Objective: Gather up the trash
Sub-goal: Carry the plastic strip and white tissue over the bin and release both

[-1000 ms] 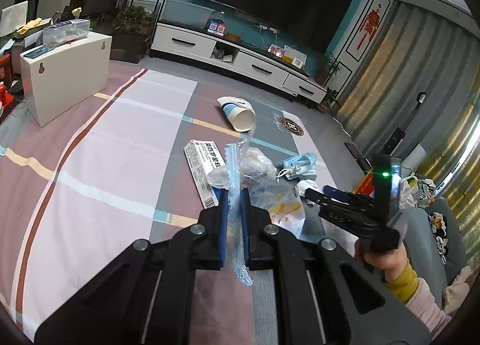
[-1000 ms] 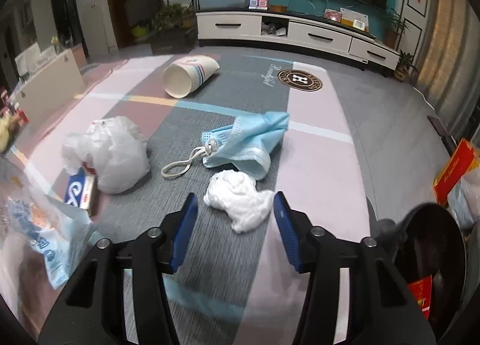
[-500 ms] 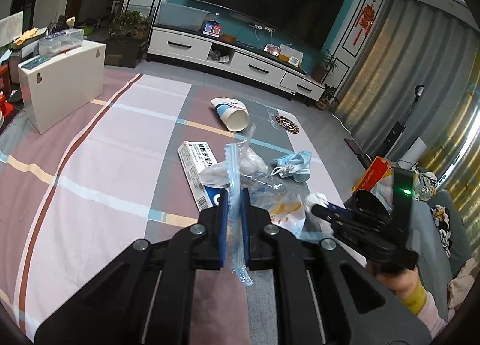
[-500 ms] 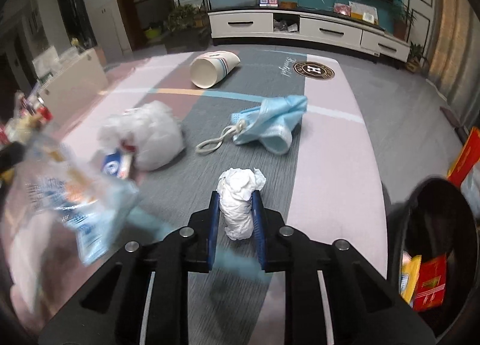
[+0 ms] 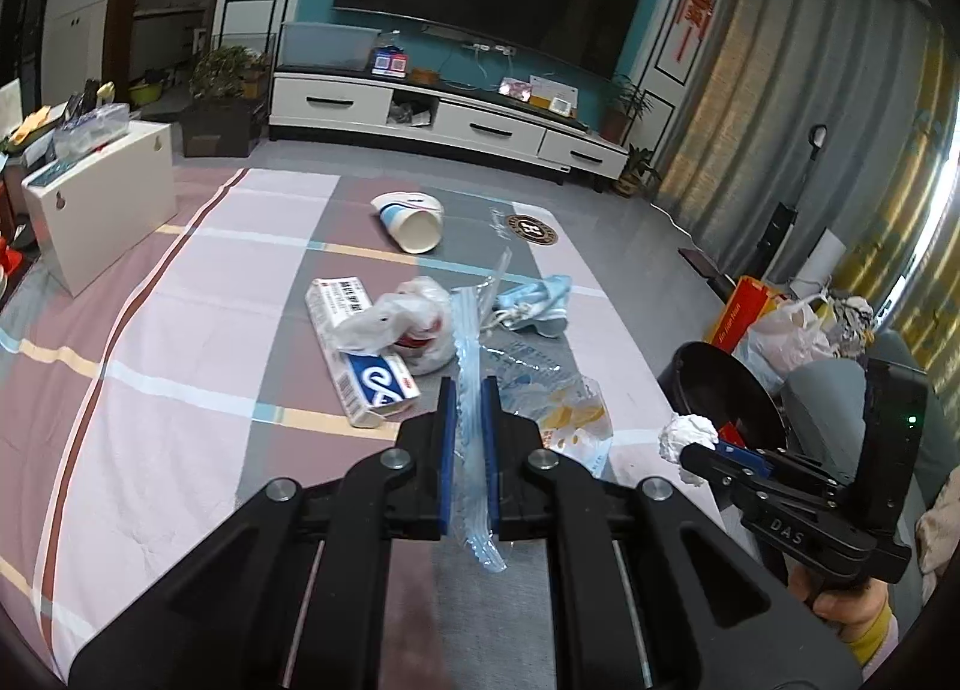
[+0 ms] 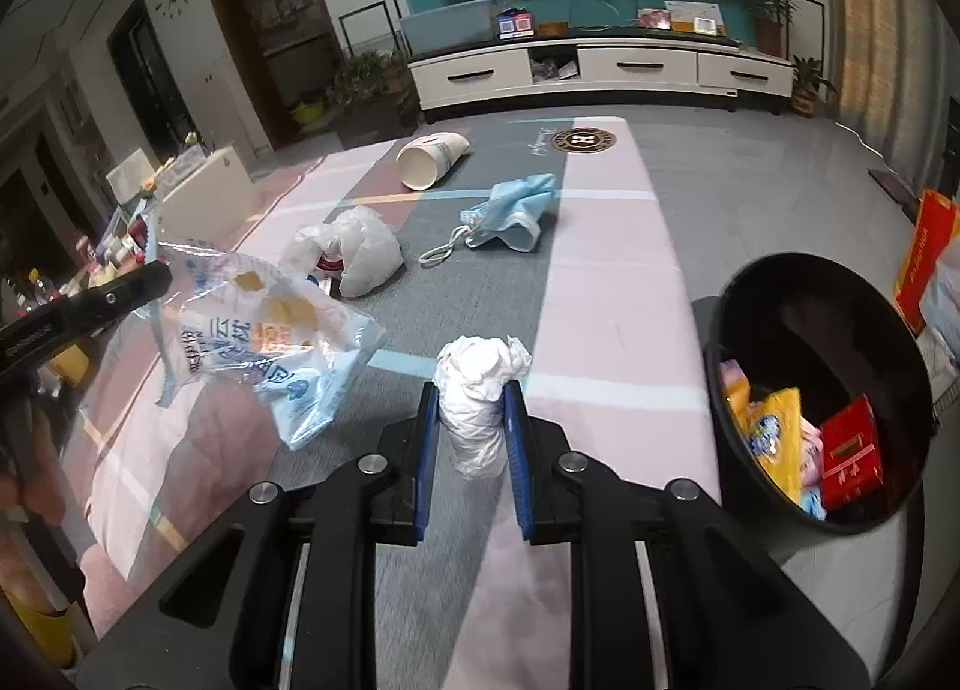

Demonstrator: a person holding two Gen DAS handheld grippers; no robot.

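Half the black bin (image 6: 780, 294) is cut off behind right tool (image 5: 699, 453).

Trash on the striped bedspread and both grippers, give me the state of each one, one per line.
Left gripper: shut on the clear printed plastic bag, lifted.
Right gripper: shut on the crumpled white tissue.
Round black bin: open, partly filled with wrappers.
White paper cup: tipped on its side.
Blue face mask: crumpled, lying flat.
White medicine box: lying flat, white plastic bag on it.
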